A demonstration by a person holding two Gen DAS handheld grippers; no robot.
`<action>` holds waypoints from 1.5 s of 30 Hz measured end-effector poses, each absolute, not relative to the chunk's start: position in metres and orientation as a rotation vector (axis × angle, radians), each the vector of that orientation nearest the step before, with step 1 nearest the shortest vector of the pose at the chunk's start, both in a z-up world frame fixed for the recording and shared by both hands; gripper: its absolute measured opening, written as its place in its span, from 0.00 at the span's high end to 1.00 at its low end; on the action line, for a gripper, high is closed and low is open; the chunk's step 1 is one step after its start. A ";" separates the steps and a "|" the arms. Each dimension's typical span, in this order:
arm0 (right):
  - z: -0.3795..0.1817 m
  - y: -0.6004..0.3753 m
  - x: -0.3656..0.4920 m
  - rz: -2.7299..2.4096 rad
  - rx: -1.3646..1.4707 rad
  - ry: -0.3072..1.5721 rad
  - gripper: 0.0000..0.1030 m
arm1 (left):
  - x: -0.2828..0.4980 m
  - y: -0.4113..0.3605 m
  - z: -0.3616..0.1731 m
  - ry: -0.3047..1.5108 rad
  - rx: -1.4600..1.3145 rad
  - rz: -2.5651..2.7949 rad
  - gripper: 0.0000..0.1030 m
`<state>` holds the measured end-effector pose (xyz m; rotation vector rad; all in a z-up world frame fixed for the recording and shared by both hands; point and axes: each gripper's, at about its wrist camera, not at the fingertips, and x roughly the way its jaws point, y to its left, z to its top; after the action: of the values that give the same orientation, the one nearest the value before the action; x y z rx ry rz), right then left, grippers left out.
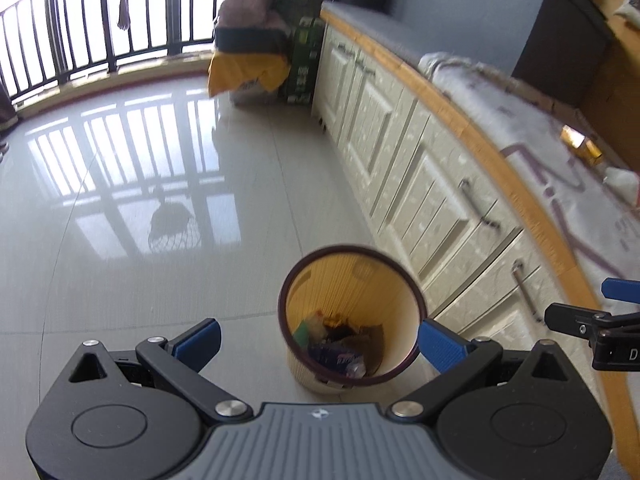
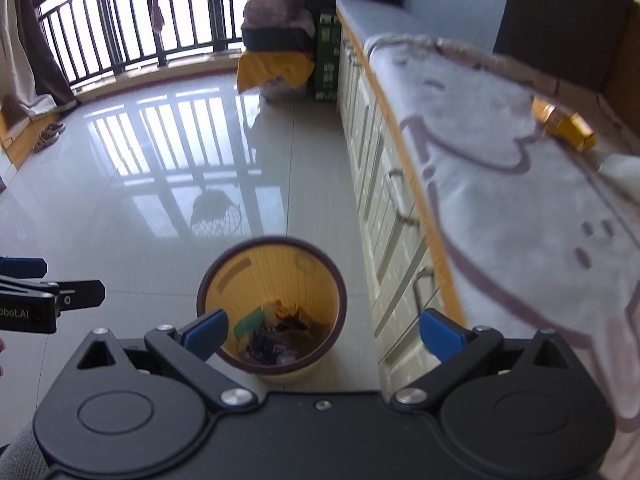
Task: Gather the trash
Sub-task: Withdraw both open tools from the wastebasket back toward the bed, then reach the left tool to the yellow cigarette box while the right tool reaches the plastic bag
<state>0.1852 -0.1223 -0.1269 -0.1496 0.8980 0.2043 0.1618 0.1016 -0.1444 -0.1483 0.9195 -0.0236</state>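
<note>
A yellow waste bin (image 1: 394, 292) with a dark rim stands on the tiled floor by the cabinets; it also shows in the right wrist view (image 2: 320, 276). Wrappers and other trash (image 1: 336, 346) lie in its bottom (image 2: 272, 340). My left gripper (image 1: 320, 344) is open and empty, held above the bin. My right gripper (image 2: 323, 332) is open and empty, also above the bin. A gold wrapper (image 2: 564, 126) and a white crumpled piece (image 2: 620, 172) lie on the counter's cloth at the right; both show in the left wrist view (image 1: 580, 146) (image 1: 622, 184).
Cream cabinets (image 1: 404, 168) with a wood-edged counter run along the right. A white cloth with purple lines (image 2: 500, 200) covers the counter. A covered stack with a yellow cloth (image 1: 248, 64) and green boxes (image 1: 304, 64) stand at the far end. A balcony railing (image 1: 80, 32) lies behind.
</note>
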 end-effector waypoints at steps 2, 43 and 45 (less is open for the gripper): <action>-0.116 -0.127 0.181 0.195 -0.147 0.867 0.00 | 0.161 0.097 -0.134 0.889 -0.148 -0.029 0.00; -0.073 -0.415 0.195 -0.381 0.160 0.284 0.00 | 0.246 -0.187 -0.045 0.314 -0.011 -0.360 0.00; -0.077 -0.429 0.209 -0.402 0.226 0.272 0.00 | 0.263 -0.196 -0.045 0.321 -0.020 -0.384 0.00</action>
<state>0.2085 -0.4287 -0.0772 0.2262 0.2725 -0.4016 0.2628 -0.1960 -0.0454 -0.0205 0.3211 -0.3844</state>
